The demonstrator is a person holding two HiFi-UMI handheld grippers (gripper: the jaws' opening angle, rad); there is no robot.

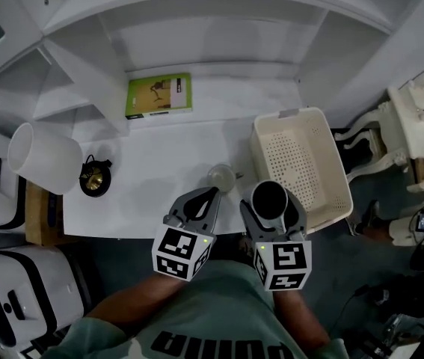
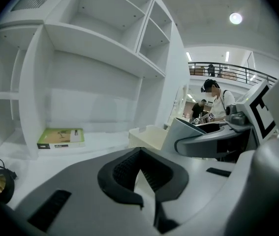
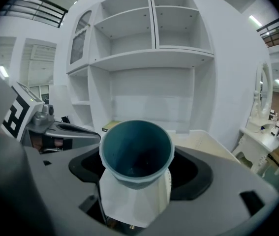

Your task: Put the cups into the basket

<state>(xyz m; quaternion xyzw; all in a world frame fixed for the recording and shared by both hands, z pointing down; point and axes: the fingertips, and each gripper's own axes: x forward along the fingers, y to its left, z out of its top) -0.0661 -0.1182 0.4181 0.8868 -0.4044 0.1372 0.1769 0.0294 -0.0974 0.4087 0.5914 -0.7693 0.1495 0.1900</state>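
Teal cup (image 3: 137,151) is clamped in the right gripper (image 1: 270,204) and is best lowered upright inside the basket (image 1: 290,116) before release; left gripper (image 1: 210,195) is closed on nothing

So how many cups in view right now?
2. One dark teal cup held in the right gripper; one small clear cup on the white desk ahead of the left gripper. The cream perforated basket looks empty.

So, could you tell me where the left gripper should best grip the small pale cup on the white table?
Across the round wall of the small pale cup, below its rim, from the near side, where the left gripper sits. It seems to stand upright, so its sides are free.
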